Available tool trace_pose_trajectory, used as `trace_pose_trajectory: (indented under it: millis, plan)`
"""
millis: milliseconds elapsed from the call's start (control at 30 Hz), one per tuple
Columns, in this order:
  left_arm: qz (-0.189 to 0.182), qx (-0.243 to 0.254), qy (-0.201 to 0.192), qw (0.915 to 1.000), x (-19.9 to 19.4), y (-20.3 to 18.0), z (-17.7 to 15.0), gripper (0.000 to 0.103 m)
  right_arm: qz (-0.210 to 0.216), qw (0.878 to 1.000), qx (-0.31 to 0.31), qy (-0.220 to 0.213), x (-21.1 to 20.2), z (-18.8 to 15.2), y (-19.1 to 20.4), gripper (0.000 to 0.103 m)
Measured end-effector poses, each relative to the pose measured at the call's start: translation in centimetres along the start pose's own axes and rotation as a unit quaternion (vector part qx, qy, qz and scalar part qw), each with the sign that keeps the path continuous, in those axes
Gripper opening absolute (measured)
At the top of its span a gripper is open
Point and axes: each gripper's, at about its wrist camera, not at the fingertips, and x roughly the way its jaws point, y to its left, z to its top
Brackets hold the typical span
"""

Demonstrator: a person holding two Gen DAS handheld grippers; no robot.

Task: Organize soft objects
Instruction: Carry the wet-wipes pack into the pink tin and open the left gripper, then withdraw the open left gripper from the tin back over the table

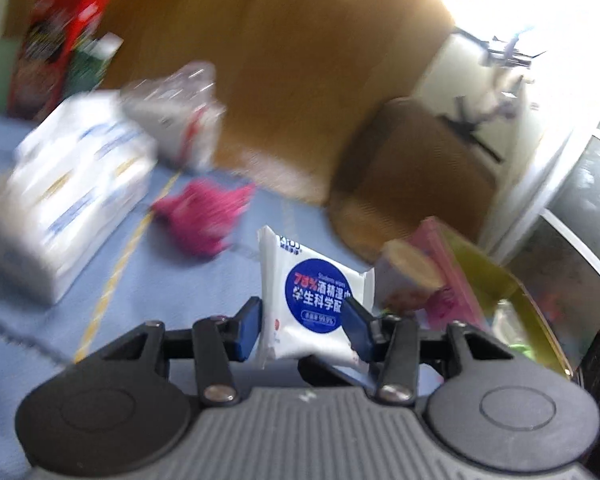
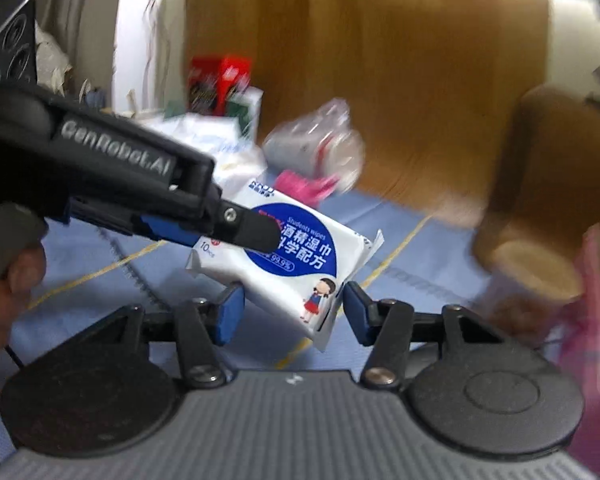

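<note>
Wooden cabinet behind — red box left, speaker.

Table covered in blue cloth with a yellow line. Far left: white tissue packs; behind them a clear plastic bag; centre: crumpled pink cloth.

The white wipes packet with a blue round label looks like smooth, slightly glossy plastic film, crimped at its ends. The left hand-held gripper is matt black plastic with blue pads and bright metal pivot screws, over a ribbed grey body. Beneath lies pale blue woven cloth, beside a fuzzy magenta fabric piece.
</note>
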Motion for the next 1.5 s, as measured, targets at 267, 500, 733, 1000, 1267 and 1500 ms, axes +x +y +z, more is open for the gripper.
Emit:
trace_pose_trajectory:
  millis: [267,500,733,1000,1267,1500]
  plan:
    - [-0.085,0.084,-0.005,0.9928,2.8,-10.9,1.2,0.043,-0.123,0.99,0.006,-0.068,-6.3,0.1,-5.6,0.057]
    - [-0.146,0.139,0.017,0.9794,7.1,-19.7,-0.2,0.043,-0.223,0.971,0.032,-0.079,-11.2,-2.1,-11.8,0.057]
    - [-0.168,0.158,0.049,0.9718,11.0,-24.2,-2.6,0.043,-0.272,0.958,0.059,-0.061,-13.2,-4.9,-15.7,0.057]
    - [-0.165,0.189,0.082,0.9645,11.5,-24.9,-5.0,0.05,-0.331,0.94,0.083,-0.027,-13.1,-7.3,-18.4,0.075]
    - [-0.166,0.151,0.048,0.9733,6.6,-19.7,-3.7,0.051,-0.336,0.929,0.108,-0.111,-15.8,-6.0,-17.0,0.076]
    - [-0.119,0.134,0.012,0.9836,2.1,-13.7,-3.5,0.052,-0.26,0.95,0.071,-0.159,-15.0,-3.4,-12.2,0.067]
